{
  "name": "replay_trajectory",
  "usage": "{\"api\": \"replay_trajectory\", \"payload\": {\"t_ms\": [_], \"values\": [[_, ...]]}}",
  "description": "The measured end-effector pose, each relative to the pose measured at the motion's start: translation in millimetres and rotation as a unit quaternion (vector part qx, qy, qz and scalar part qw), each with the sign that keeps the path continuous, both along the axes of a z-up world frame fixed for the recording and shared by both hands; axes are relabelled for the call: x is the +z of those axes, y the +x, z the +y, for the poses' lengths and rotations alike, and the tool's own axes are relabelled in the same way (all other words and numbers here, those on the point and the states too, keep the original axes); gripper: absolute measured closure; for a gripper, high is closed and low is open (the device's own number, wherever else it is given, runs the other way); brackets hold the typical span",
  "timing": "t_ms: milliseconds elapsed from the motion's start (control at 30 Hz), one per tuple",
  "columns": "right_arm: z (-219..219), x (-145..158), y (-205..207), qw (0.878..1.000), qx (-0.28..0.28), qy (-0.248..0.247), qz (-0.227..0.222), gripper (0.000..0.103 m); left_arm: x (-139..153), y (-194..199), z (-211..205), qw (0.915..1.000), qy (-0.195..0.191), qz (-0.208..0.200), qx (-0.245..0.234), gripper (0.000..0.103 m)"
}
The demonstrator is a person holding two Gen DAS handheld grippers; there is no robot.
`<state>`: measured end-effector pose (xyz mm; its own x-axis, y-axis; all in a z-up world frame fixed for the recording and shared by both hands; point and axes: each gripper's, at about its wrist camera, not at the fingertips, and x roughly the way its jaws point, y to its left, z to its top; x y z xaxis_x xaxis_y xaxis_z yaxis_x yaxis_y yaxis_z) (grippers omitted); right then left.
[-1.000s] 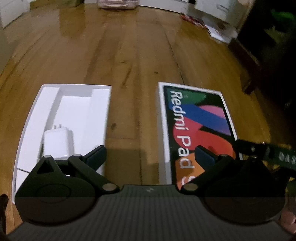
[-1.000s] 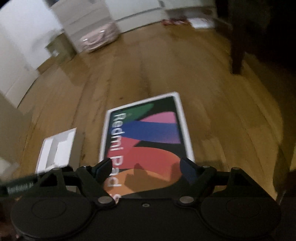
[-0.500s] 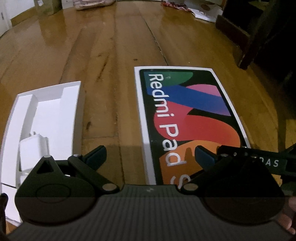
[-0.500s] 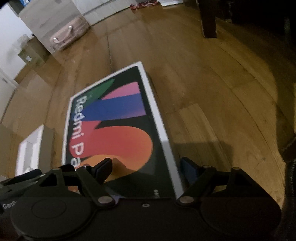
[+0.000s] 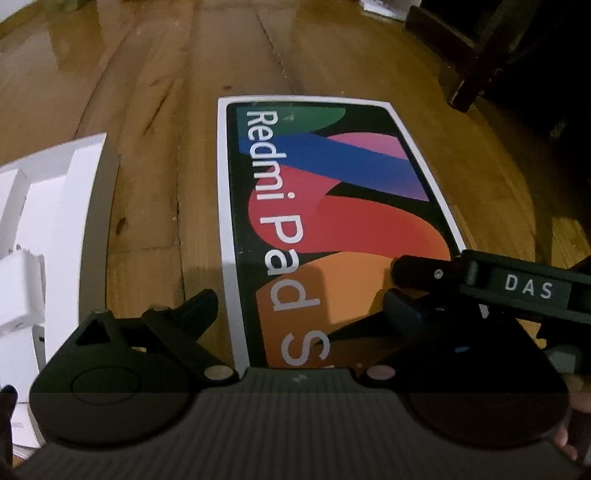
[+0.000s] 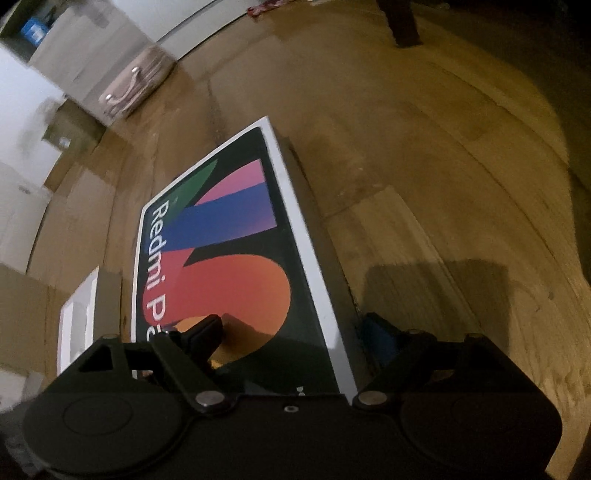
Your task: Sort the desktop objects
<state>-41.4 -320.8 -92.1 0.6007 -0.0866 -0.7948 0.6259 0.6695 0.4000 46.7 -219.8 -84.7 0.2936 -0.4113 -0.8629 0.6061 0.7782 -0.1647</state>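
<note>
A flat Redmi Pad box [image 5: 332, 192] with a colourful lid lies on the wooden surface. My left gripper [image 5: 299, 301] hangs over its near left corner, jaws closing. The box's left edge lies between the fingers, and the pads do not press on it. My right gripper [image 6: 291, 326] straddles the near right edge of the box [image 6: 229, 266], jaws opening, with one finger over the orange print and the other over bare wood. One finger [image 5: 424, 273] of the right gripper reaches in over the lid from the right in the left wrist view. A white open tray [image 5: 74, 221] at the left holds a white charger [image 5: 18, 288].
A dark furniture leg [image 5: 469, 74] stands at the far right, also in the right wrist view as a leg [image 6: 404, 22]. A pink bag [image 6: 136, 85], a cardboard box [image 6: 66, 136] and white cabinets line the far side. Bare wood stretches beyond the box.
Both grippers came down closer to the Redmi Pad box. The left one shifted right from the white tray onto the box, its fingers a little nearer together. The right view has tilted.
</note>
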Motion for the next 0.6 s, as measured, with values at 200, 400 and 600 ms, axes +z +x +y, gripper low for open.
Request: {"api": "replay_trajectory", "payload": {"t_ms": [200, 400, 600], "values": [[-3, 2, -7, 1.0, 0.009, 0.004, -0.009, 0.024, 4, -7, 3, 0.9997, -0.004, -0.022, 0.007, 0.019], [0, 16, 1, 0.999, 0.045, -0.011, -0.02, 0.026, 29, -20, -2, 0.9943, 0.02, -0.103, -0.019, 0.02], [2, 28, -1, 0.997, 0.061, 0.0, -0.052, 0.026, 53, -27, 3, 0.9889, 0.033, -0.141, -0.034, 0.021]]}}
